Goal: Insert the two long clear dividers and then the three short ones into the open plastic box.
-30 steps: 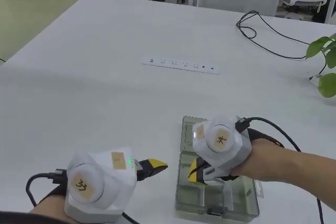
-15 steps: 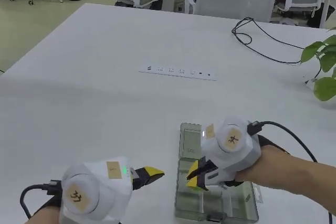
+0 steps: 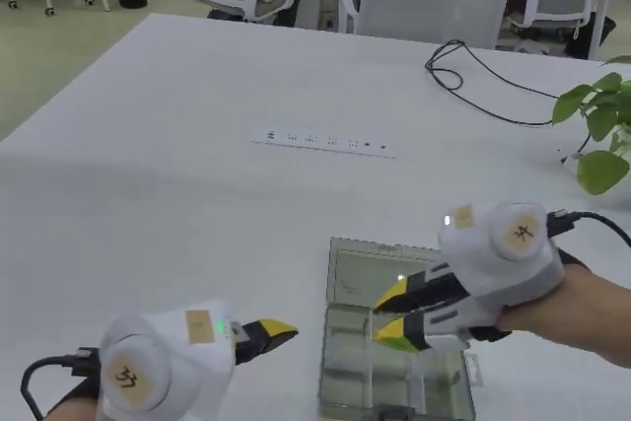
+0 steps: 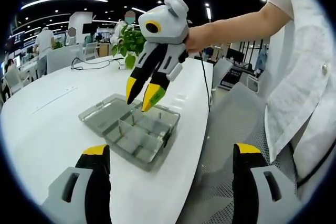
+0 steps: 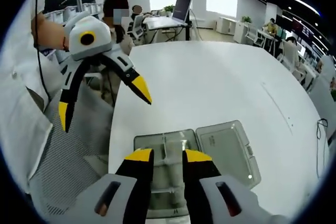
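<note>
Right gripper (image 3: 399, 315) jaws narrow, nothing seen between (clear plastic hides well), lower centre over box (image 3: 367, 268); left gripper (image 4: 171, 149) wide. Risk: tips snagging seated dividers (image 4: 135, 129).

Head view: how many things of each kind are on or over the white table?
Grippers: 2, the left gripper and the right gripper
Plastic box: 1
Power strip: 1
Black cable: 1
Plant: 1
Total: 6
</note>
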### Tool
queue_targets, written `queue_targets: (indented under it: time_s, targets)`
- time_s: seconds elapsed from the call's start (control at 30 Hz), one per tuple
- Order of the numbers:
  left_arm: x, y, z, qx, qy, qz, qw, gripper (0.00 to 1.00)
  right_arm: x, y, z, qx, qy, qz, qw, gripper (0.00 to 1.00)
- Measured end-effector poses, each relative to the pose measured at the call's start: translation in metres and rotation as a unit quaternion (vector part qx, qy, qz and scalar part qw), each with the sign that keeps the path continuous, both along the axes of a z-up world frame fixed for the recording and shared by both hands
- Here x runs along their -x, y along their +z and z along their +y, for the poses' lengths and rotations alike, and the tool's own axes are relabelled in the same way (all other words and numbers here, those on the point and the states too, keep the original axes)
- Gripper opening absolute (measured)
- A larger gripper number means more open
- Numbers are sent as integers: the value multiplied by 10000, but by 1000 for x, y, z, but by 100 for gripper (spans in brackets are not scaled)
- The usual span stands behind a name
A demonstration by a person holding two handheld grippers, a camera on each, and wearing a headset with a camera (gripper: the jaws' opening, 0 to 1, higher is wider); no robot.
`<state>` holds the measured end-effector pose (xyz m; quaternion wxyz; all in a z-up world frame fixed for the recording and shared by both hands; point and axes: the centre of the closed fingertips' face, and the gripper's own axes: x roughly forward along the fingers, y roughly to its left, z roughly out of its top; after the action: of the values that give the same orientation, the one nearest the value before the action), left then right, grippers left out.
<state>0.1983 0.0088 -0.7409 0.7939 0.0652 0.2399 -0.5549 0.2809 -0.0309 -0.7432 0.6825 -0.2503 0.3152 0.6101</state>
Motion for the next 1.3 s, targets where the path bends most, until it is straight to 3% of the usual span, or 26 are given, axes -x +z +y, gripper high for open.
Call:
queue_targets:
  time_s: [0.27, 0.53, 1.03, 1.23, 1.3]
  targets:
    - [1, -1, -2, -12, -37, 18, 10000, 100, 4, 7, -38, 50, -138, -25, 9999, 32]
    - [0, -2, -2, -30, -31, 39, 10000, 100, 10, 3, -77, 210, -272, -16, 9994, 38]
    - [-1, -4, 3, -72, 1, 67, 10000, 100, 22, -30, -148, 970, -175, 64, 9951, 44]
    - [0, -5, 4, -81, 14, 92, 9999, 100, 28, -48, -168, 1448, 14, 104, 9894, 45]
    - [0, -6, 4, -98, 14, 95, 9999, 100, 28, -59, -180, 1688, 194, 89, 9854, 45]
